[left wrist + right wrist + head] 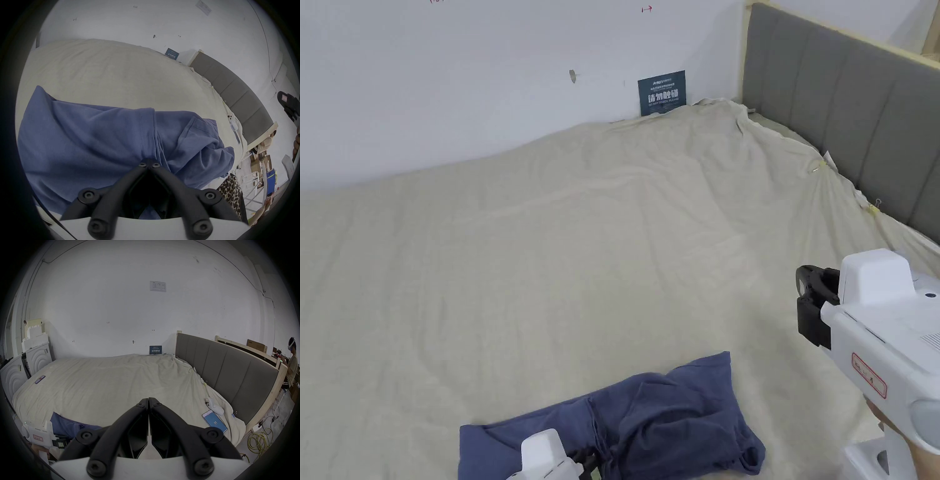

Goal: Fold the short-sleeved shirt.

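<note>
Bed: a wide bed under a wrinkled beige cotton sheet (562,250), set against a white wall.
Headboard: a grey padded fabric headboard (844,106) in a pale wooden frame along the bed's right side.
Shirt: the blue short-sleeved cotton shirt (662,419) lies crumpled and bunched on the sheet at the near edge of the bed, towards the left gripper; in the left gripper view (90,138) its folds fill the ground in front of the jaws.
Left gripper: the white-bodied left gripper with black jaws (148,163) sits low at the shirt; its jaws are together at the tips, pinching a gathered fold of blue cloth.
Right gripper: the white right gripper with black jaws (148,400) hangs above the sheet, well apart from the shirt, jaws closed on nothing.
Phone: a smartphone with a lit blue screen (214,421) lies on the sheet near the headboard.
</note>
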`<state>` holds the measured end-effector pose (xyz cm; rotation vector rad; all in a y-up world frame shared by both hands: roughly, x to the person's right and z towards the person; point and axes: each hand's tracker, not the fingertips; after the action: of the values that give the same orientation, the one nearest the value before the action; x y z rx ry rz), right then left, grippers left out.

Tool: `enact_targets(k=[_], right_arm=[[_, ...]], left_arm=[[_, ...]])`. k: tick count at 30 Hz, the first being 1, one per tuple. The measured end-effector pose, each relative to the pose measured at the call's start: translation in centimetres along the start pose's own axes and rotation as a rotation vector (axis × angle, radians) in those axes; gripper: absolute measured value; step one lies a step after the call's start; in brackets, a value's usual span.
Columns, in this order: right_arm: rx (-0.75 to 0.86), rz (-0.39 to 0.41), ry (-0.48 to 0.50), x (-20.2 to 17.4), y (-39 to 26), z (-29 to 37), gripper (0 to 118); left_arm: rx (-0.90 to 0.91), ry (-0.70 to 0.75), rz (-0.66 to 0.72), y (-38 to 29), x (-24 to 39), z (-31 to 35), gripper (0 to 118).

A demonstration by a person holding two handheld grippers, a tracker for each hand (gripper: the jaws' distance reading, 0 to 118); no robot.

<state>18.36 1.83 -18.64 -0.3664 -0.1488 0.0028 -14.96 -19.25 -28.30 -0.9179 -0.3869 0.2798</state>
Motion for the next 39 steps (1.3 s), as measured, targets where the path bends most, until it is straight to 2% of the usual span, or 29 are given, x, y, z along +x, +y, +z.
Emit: enact_targets(k=[5,10,17,19,20,21,23,24,25,32,36,38,39], right_arm=[[-0.003,0.012,0.009,-0.1,0.2,0.0,0],[0.005,0.014,0.015,-0.1,0.4,-0.5,0],[0.014,0.014,0.031,-1.0,0.5,-1.1,0],[0.014,0.015,0.039,-1.3,0.5,-1.2,0],[0.014,0.016,0.042,-1.4,0.5,-1.3,0],[0.013,0.015,0.045,-1.6,0.4,-1.3,0],[0.009,0.015,0.049,-1.8,0.4,-1.5,0],[0.006,0.016,0.049,-1.9,0.3,-1.6,0],[0.004,0.019,0.05,-2.0,0.2,-1.6,0],[-0.004,0.038,0.037,-1.8,0.1,-2.1,0],[-0.006,0.033,0.028,-1.4,-0.1,-2.3,0],[-0.007,0.033,0.025,-1.4,-0.1,-2.4,0],[-0.008,0.033,0.025,-1.4,-0.1,-2.4,0]], left_arm=[[-0.013,-0.133,0.085,2.7,-2.2,3.0,0],[-0.027,-0.214,0.201,6.8,-7.3,7.2,0],[-0.082,-0.126,0.241,9.9,-15.3,10.6,0],[-0.103,-0.095,0.231,9.7,-16.7,10.6,5],[-0.123,-0.08,0.219,9.6,-17.2,10.3,11],[-0.131,-0.072,0.218,9.4,-17.7,10.1,29],[-0.165,-0.065,0.215,8.8,-18.3,9.1,74],[-0.182,-0.056,0.217,8.5,-18.4,8.5,93],[-0.191,-0.052,0.215,8.3,-18.5,7.9,98],[-0.165,-0.063,0.221,7.3,-17.5,5.1,94],[-0.159,-0.074,0.117,7.6,-15.9,4.1,88],[-0.174,-0.042,0.085,7.6,-15.7,4.2,77],[-0.167,-0.054,0.085,7.6,-15.5,4.3,60]])
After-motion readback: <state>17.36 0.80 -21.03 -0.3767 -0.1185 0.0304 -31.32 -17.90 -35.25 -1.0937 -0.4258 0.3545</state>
